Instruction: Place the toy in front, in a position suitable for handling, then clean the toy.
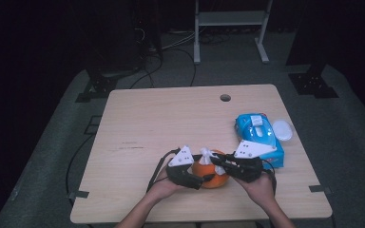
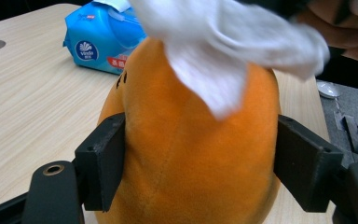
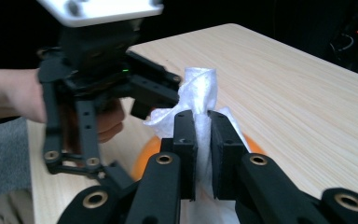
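Note:
An orange plush toy [image 1: 210,174] sits near the table's front edge, between the two hands. In the left gripper view the plush toy [image 2: 186,149] fills the space between my left gripper's [image 2: 200,161] jaws, whose pads [image 2: 103,158] press on its sides. A white wipe [image 1: 208,156] lies over the toy's top. My right gripper [image 3: 202,140] is shut on this wipe [image 3: 199,88], which sticks up above its pads. In the high view the left gripper [image 1: 200,179] comes from the left and the right gripper [image 1: 218,162] from the right.
A blue pack of wipes [image 1: 259,137] lies at the right of the table, with a white lid [image 1: 282,129] beside it. A round hole [image 1: 225,98] is in the table [image 1: 161,123] near the far edge. Cables and a white frame stand on the floor behind.

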Motion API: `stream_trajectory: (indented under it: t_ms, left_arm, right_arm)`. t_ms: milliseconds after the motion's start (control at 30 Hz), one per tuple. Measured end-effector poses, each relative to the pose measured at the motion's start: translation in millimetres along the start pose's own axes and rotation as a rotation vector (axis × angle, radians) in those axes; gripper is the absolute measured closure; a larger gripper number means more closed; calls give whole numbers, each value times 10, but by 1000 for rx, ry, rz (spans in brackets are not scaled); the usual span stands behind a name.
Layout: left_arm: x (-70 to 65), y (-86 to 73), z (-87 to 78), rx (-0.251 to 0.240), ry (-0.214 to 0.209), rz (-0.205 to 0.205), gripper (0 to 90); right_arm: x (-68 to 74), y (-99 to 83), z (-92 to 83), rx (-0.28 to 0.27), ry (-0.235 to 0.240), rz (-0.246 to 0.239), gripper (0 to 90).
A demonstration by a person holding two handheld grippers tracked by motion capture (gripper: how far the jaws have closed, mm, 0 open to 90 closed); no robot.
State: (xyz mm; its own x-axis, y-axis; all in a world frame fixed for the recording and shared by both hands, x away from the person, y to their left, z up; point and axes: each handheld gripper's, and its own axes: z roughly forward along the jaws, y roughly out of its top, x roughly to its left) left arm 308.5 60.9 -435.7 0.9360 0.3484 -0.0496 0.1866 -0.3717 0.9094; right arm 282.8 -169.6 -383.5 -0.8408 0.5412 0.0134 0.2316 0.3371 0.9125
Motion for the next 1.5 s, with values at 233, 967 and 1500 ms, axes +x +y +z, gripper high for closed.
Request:
stream_trajectory:
  t_ms: [233, 967, 1500]
  left_arm:
    - [1, -1, -1, -3, 4, 5, 241]
    - [58, -49, -30, -7, -15, -27, 217]
    - [54, -48, -26, -1, -17, -26, 208]
  right_arm:
    - [-173, -83, -76, -6, -40, 50, 816]
    - [-211, -214, -138, 6, -39, 79, 814]
    - [-99, -139, -130, 4, -25, 42, 815]
